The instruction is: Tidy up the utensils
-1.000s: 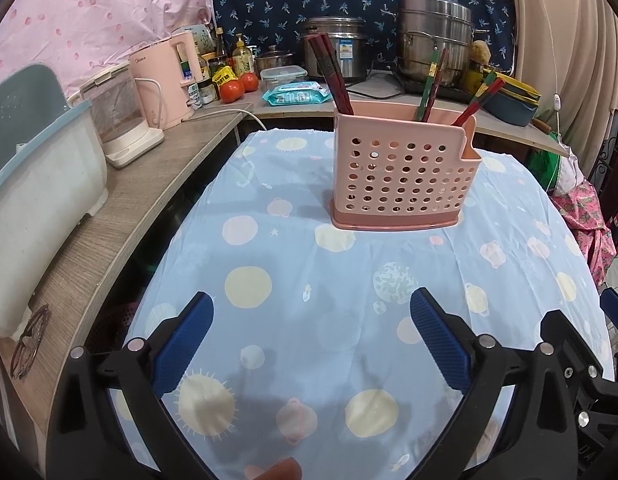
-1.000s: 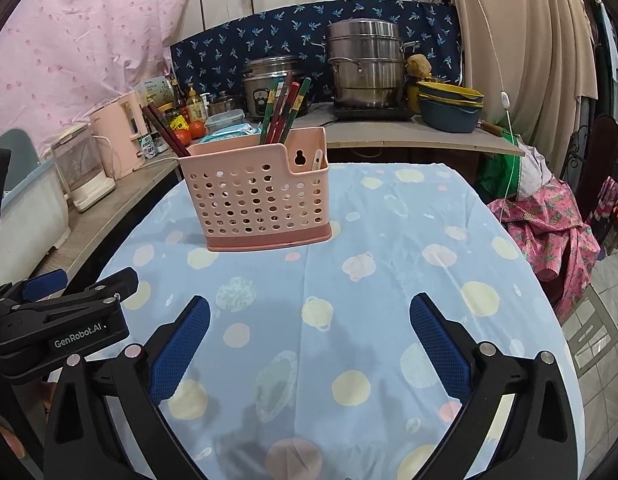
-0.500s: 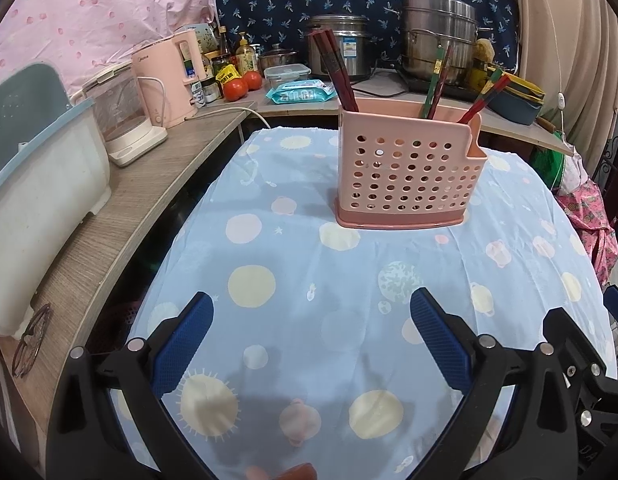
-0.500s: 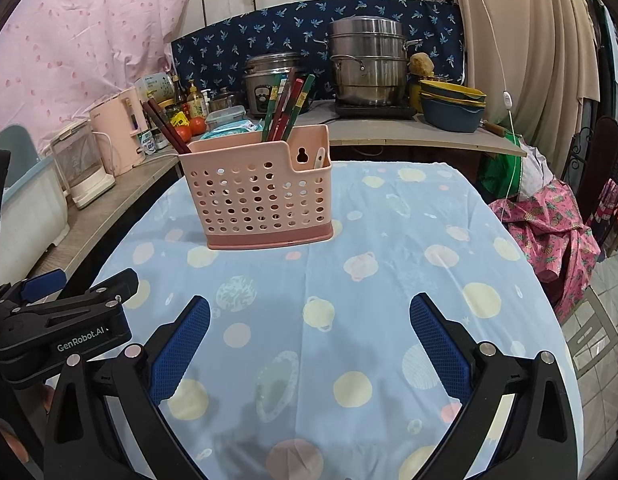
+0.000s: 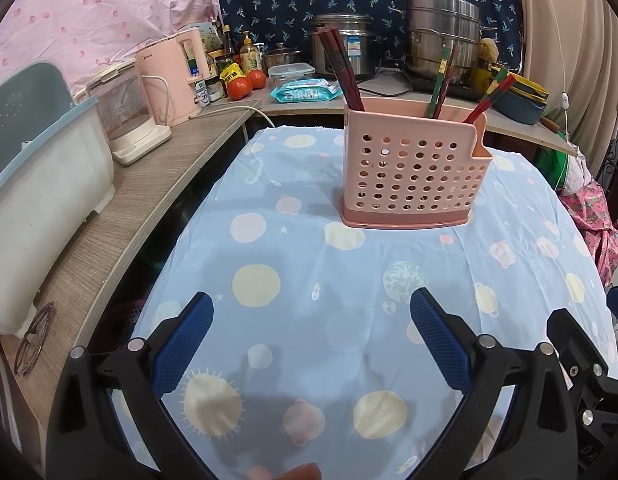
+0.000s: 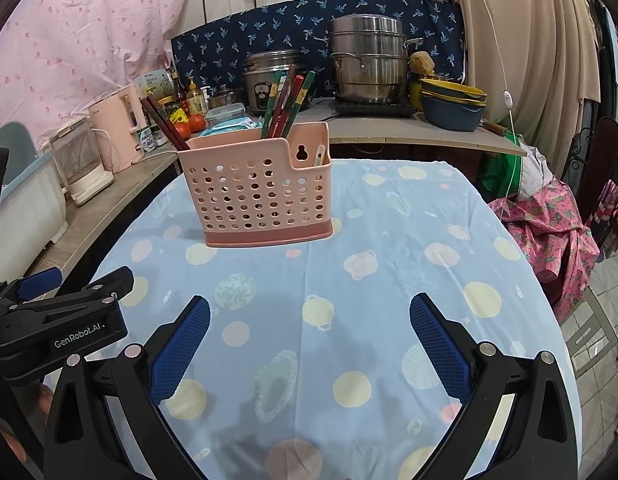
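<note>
Pink utensil holder (image 5: pixel 415 172) stands upright toward the far edge of the table (image 5: pixel 301 280), chopsticks sorted: dark pair (image 5: pixel 341 68) at its left end, green/red ones (image 6: pixel 287 104) to the right, a pale utensil (image 6: pixel 319 155) in the low end pocket. Left gripper (image 5: pixel 311 330) & right gripper (image 6: pixel 309 332) both wide, empty, near the front edge, well apart from holder. Risk: holder looks light w/ tall leaning sticks, so a reach-in bump could tip it or drag the cloth.

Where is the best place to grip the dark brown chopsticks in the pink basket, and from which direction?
Probably take the dark brown chopsticks by the bare upper part that sticks out above the rim of the pink basket, coming down from above. They lean toward the left, so tilt the open left gripper to match and pull along that slant.
</note>
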Tool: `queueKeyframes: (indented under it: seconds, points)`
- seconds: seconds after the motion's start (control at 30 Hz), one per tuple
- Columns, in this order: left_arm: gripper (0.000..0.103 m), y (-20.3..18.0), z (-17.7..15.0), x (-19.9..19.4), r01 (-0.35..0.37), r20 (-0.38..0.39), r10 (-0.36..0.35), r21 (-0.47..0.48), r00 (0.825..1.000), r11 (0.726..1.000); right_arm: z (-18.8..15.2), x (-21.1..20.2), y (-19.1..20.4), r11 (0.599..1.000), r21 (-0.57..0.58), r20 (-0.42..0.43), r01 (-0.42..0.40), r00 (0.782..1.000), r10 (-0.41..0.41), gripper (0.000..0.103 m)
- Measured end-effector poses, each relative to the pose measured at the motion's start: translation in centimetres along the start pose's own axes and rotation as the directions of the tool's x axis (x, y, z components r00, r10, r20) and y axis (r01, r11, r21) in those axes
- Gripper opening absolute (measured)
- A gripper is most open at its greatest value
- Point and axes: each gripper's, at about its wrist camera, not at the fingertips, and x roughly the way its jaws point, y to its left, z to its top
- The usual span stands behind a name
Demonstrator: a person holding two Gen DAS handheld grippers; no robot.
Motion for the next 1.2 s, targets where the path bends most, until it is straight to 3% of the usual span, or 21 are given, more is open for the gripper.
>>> queueKeyframes:
  seconds: [1.2]
  points:
    - [0.094,-0.37,-0.27,-0.14,-0.020,-0.006,0.020,0.012,1.000,1.000,-0.15,-0.01,-0.23,1.000,-0.005,-0.005,0.001,1.000,-0.001,0.096]
